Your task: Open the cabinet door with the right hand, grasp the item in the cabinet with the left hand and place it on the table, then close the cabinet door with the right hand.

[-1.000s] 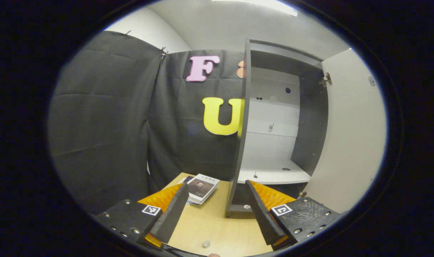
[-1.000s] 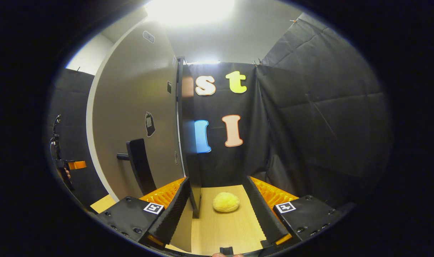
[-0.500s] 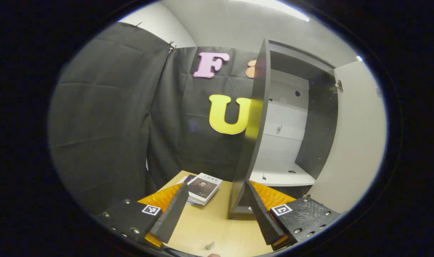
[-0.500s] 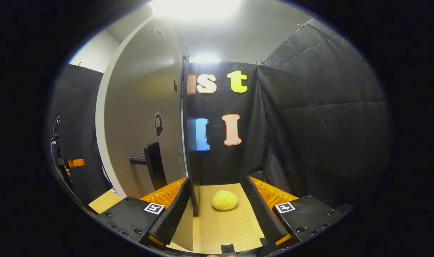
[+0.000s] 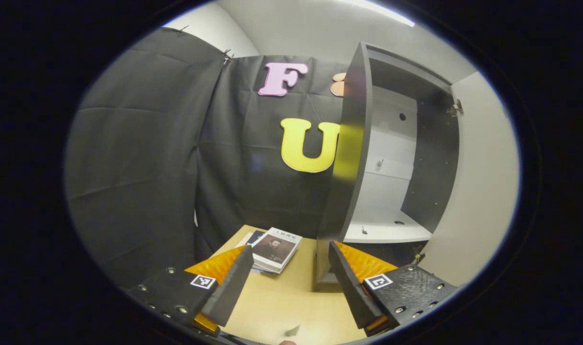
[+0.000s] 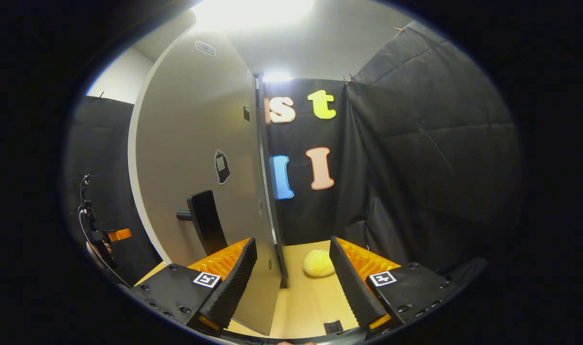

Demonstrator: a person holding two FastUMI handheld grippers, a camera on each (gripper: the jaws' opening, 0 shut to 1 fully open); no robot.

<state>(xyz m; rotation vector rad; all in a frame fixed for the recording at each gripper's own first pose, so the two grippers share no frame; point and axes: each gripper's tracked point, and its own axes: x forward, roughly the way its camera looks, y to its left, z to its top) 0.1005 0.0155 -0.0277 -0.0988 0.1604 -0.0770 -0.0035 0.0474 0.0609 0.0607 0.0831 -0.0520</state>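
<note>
Pale wooden table [image 5: 281,302] — books [image 5: 275,249] beside open cabinet [image 5: 392,167]; both hand-held grippers wide, empty.

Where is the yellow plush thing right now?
In the right gripper view the yellow plush item lies on the wooden table, just right of the open cabinet door's lower edge and ahead of the right gripper.

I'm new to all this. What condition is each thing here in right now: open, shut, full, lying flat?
Cabinet door: open, swung wide.
Cabinet: shelf bare.
Door handle: free, nothing gripping it.
Book: lying flat on the table, closed.
Yellow round item: resting on the table beside the cabinet.
Left gripper: open, holding nothing.
Right gripper: open, the door's edge between its fingers, not pressed.
</note>
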